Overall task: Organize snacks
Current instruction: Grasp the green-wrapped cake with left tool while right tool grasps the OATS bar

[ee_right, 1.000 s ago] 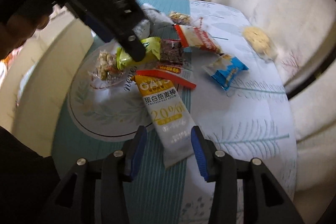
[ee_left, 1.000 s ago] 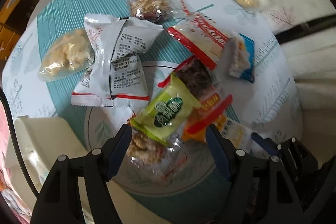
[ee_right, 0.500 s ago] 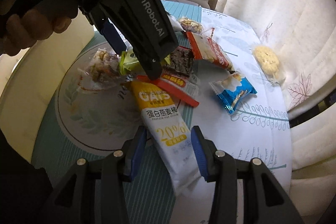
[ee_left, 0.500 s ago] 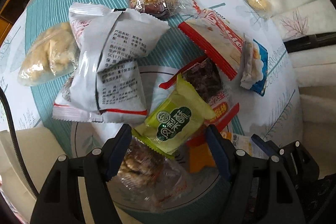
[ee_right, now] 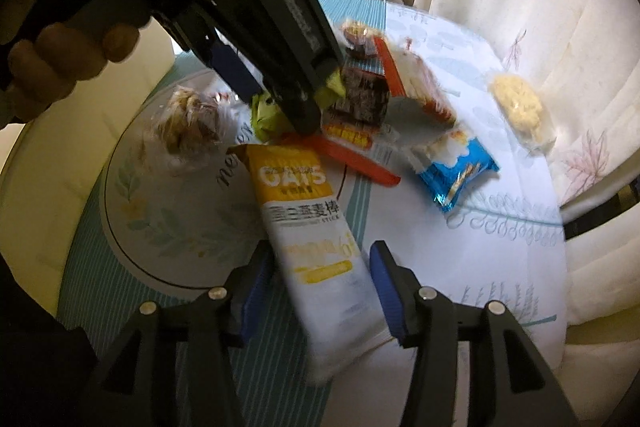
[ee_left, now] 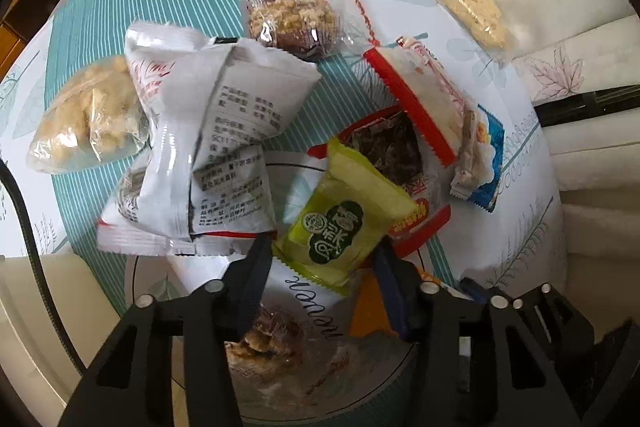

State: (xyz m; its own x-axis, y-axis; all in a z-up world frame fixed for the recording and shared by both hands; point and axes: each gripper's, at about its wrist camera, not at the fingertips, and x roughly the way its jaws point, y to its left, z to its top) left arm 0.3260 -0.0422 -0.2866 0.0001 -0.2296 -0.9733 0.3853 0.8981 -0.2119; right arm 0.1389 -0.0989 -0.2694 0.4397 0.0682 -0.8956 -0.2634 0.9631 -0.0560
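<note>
Your left gripper [ee_left: 322, 259] is closing around the green packet [ee_left: 344, 223], its pads at the packet's edges; you can't tell whether they press yet. That packet lies on the plate [ee_left: 316, 299], tilted over a dark red-trimmed snack [ee_left: 390, 147], with white packets [ee_left: 208, 155] just to its left. Your right gripper [ee_right: 320, 281] is opening, its pads standing either side of the oat bar [ee_right: 308, 227] with small gaps. The bar lies half on the plate rim, half on the bench [ee_right: 480, 247]. A blue packet [ee_right: 456, 167] lies near it on the right.
</note>
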